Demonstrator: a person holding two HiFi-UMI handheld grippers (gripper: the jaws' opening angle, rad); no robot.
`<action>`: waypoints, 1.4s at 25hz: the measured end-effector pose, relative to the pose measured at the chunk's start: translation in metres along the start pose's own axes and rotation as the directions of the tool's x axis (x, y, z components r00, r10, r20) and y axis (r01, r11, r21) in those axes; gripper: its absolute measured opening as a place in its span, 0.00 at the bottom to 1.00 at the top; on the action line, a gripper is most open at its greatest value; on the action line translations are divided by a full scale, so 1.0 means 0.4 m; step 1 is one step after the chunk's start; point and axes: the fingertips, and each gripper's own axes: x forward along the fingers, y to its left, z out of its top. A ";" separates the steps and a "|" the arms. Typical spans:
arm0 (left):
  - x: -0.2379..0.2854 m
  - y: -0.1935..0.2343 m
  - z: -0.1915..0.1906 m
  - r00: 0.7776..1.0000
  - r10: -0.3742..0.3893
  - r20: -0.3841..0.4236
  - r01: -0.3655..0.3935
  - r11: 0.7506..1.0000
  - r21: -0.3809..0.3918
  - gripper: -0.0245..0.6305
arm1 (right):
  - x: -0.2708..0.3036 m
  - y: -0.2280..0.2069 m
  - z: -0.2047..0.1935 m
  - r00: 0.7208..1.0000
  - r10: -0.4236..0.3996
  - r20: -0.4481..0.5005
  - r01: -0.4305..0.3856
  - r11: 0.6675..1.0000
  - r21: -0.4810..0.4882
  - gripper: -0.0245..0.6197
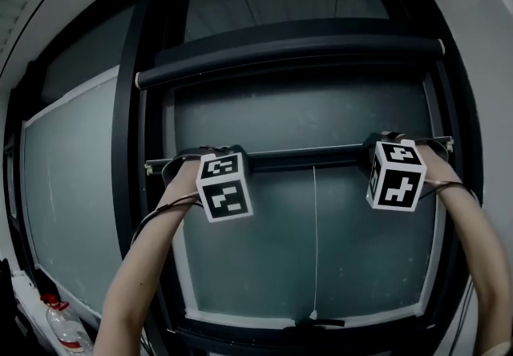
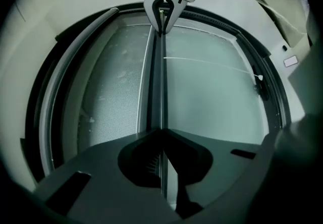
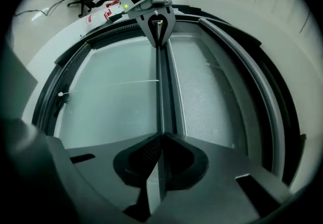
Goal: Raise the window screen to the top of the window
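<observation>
Head view: screen bar (image 1: 304, 157) lies clamped between the fingers of left gripper (image 1: 215, 155) and right gripper (image 1: 390, 140).

The head camera faced the window (image 1: 128, 146) squarely from close by, the screen's bottom rail (image 1: 313, 158) crossing mid-frame from 9 to 3 o'clock. Each gripper camera sat right at that rail and sighted along it, the left gripper view finding the right gripper (image 2: 162, 22) at 12 o'clock, the right gripper view the left gripper (image 3: 158, 35) there. All three shared the rail and pull cord (image 1: 315, 242).

Two grippers (image 1: 212, 157) (image 1: 385, 144), one screen bar (image 1: 304, 158), one bottle (image 1: 68, 329)
</observation>
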 end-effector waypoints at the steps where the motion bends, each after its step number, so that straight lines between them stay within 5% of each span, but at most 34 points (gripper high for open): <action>1: -0.001 0.029 0.007 1.000 0.026 0.009 -0.026 1.000 0.014 0.06 | -0.002 -0.026 -0.005 1.000 -0.027 -0.006 0.027 1.000 -0.005 0.07; 8: -0.007 0.202 0.014 0.983 0.184 0.019 -0.184 0.982 0.041 0.06 | 0.003 -0.193 -0.003 0.989 -0.139 -0.056 0.137 0.990 -0.036 0.07; 13: -0.006 0.324 0.016 0.938 0.345 0.027 -0.346 0.937 0.057 0.06 | 0.007 -0.316 0.002 0.965 -0.254 -0.070 0.251 0.967 -0.047 0.07; 20: -0.017 0.440 0.015 0.910 0.414 0.008 -0.414 0.909 0.049 0.06 | 0.004 -0.430 0.014 0.921 -0.384 -0.062 0.382 0.923 -0.041 0.07; 29: -0.025 0.522 0.018 0.870 0.493 0.019 -0.493 0.868 0.059 0.06 | 0.009 -0.512 0.013 0.888 -0.446 -0.114 0.438 0.895 -0.089 0.07; 35: -0.035 0.539 0.022 0.870 0.492 0.027 -0.491 0.870 -0.053 0.07 | 0.005 -0.533 0.013 0.847 -0.518 -0.123 0.519 0.854 -0.019 0.07</action>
